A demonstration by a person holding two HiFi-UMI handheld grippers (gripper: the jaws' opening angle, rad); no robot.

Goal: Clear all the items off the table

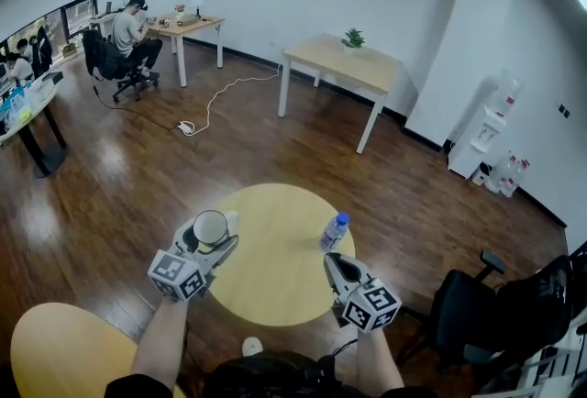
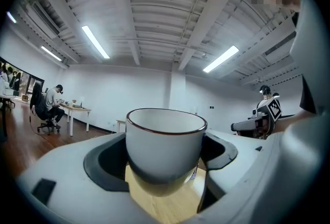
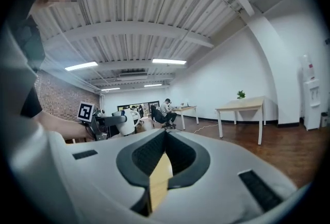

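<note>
Bottle point(image 1: 335, 231) stands on the surface point(image 1: 266, 272) just past the clenched, empty right tongs point(image 1: 336, 266); left tongs point(image 1: 209, 240) grip the cup point(image 2: 165, 140).

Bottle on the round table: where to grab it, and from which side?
Take the bottle across its round body, below the blue cap, jaws level. It stands upright near the table's right edge, so come from the person's side with the right hand-held gripper, which is nearest. Its jaws are shut and empty: open them first. The left hand-held gripper holds the cup.
</note>
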